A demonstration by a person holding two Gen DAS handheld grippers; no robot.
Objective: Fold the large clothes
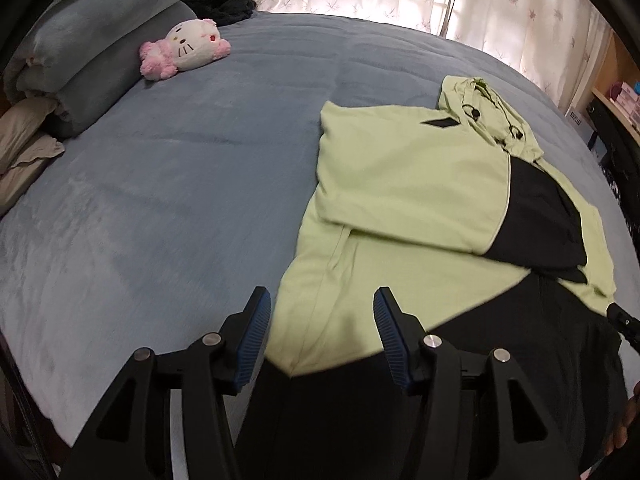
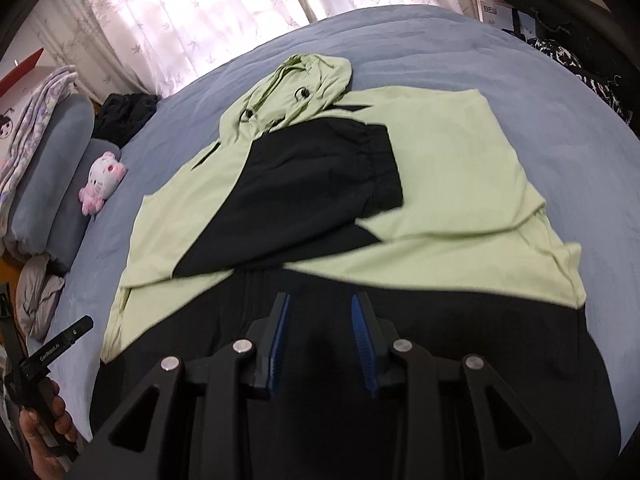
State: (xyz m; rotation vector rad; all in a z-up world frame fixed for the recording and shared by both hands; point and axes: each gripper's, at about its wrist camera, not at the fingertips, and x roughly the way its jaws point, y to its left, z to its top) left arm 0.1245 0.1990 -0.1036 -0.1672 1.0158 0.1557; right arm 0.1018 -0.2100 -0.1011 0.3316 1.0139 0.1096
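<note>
At the 10 o'clock end of the blue plush bedspread [image 1: 180, 168] lie stacked grey-blue pillows [image 1: 88, 52]. A white-and-pink plush cat toy [image 1: 186, 48] rests just beside them, well apart from the work area.

The left gripper [image 1: 322, 336] hangs over the garment's near left edge. Its blue-padded jaws stand moderately wide with only air between them; nothing is held. In the right wrist view a hand [image 2: 44, 432] is seen gripping this tool's handle at 8 o'clock.

The task item, a pale green hooded jacket with black sleeve ends and a black lower panel [image 2: 440, 152], lies flat at the bed's centre, hood [image 2: 308, 76] toward 12 o'clock, near the white patterned curtains [image 2: 192, 12]. Both sleeves are folded inward across the chest. The black cuff section [image 2: 320, 184] of one overlies the body, and the other sleeve lies folded beneath it.

The right gripper [image 2: 320, 344] hovers over the black hem at 6 o'clock. Its jaws are set narrower, a clear gap between the pads and no cloth pinched.

Progress assessment: sleeve folds appear complete. The remaining work is judged to be folding the body, hem toward the hood, and tucking or flattening the hood. The hem has not yet been gripped.
</note>
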